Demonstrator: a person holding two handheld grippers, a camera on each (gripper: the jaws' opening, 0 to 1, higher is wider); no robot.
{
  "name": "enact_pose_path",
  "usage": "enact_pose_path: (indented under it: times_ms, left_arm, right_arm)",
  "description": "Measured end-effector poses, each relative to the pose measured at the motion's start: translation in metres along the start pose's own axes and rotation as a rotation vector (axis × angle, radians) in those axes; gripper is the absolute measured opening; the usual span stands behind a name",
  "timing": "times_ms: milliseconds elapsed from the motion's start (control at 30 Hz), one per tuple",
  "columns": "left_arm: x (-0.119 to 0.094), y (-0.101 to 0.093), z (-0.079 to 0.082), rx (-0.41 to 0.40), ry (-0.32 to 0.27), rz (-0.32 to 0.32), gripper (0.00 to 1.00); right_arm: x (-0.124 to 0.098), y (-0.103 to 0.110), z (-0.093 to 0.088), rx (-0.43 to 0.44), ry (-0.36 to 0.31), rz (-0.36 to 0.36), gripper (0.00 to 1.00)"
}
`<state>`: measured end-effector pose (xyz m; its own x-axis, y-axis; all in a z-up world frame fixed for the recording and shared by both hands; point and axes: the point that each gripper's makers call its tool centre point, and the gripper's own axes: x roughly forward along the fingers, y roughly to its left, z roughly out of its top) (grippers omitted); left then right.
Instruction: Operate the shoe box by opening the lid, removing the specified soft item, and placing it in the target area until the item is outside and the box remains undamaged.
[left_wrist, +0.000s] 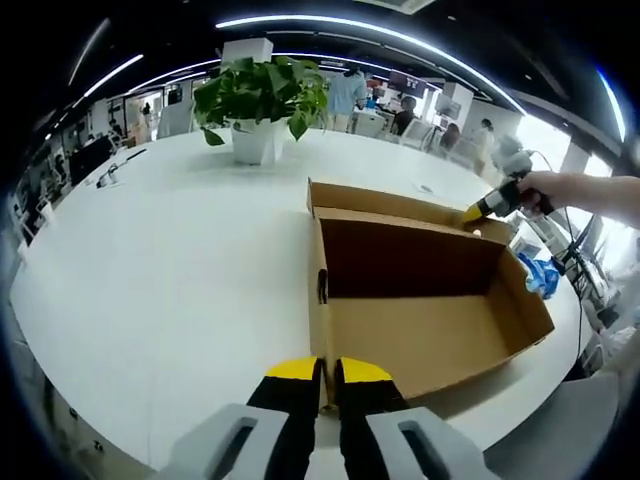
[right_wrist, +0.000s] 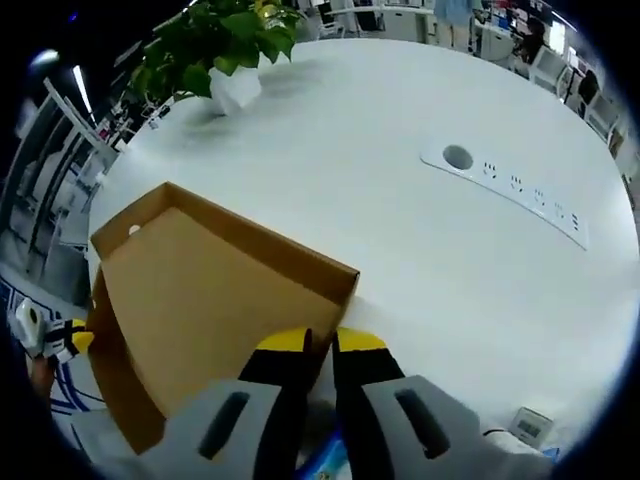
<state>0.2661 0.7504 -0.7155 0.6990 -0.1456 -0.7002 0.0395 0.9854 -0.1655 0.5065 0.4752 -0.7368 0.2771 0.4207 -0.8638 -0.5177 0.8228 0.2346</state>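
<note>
The shoe box (left_wrist: 420, 300) sits at centre frame on the white worktop (left_wrist: 170, 280), open, thin light cardboard that would crease if squeezed; I judge its rims the safest hold. My left gripper (left_wrist: 318, 372) pinches the near wall, jaws clenched on it. My right gripper (right_wrist: 320, 342) clamps the lid (right_wrist: 210, 290) edge at lower centre, near a potted plant (right_wrist: 215, 40) at upper left.

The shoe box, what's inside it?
The shoe box shows bare brown cardboard floor and walls inside. The corner behind its near wall is hidden, so something small could sit there.
</note>
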Motion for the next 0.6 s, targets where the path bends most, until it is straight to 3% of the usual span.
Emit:
enact_pose_path:
  times_ms: [600]
  left_arm:
    - [-0.002,-0.003,0.000,0.009,0.002,-0.006,0.06]
  right_arm:
    - [-0.027,0.003,0.011,-0.003,-0.070,0.011,0.04]
